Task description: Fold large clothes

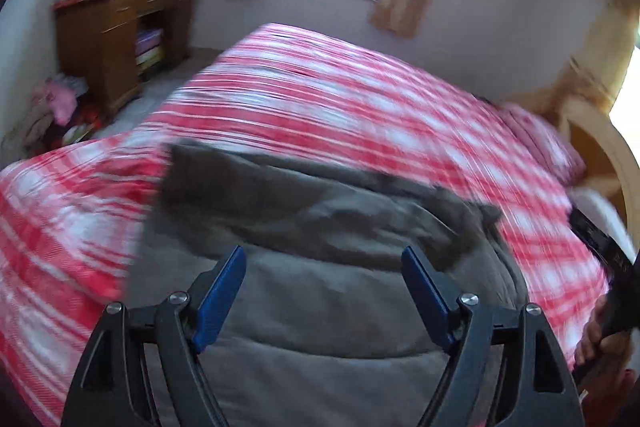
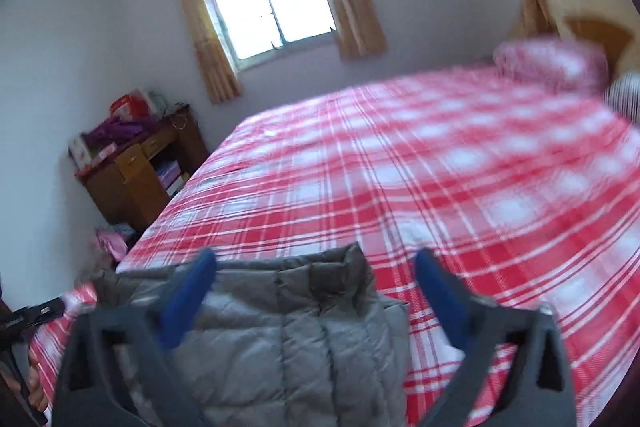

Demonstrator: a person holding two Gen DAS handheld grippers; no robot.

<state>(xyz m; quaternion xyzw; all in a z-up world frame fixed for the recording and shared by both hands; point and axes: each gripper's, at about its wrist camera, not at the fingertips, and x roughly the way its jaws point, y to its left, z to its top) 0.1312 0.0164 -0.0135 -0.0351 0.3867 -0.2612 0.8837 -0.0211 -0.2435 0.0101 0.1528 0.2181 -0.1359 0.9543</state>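
Note:
A grey quilted puffer jacket lies on the near part of a bed with a red and white plaid cover. My left gripper is open and empty, held just above the jacket. In the right wrist view the jacket lies flat with its collar end pointing away from me. My right gripper is open and empty above the jacket's far edge. Both views are blurred by motion.
A wooden cabinet with piled cloth on top stands by the left wall; it also shows in the right wrist view. Clothes lie on the floor beside it. A pillow and a wooden headboard are at the right. A curtained window is behind the bed.

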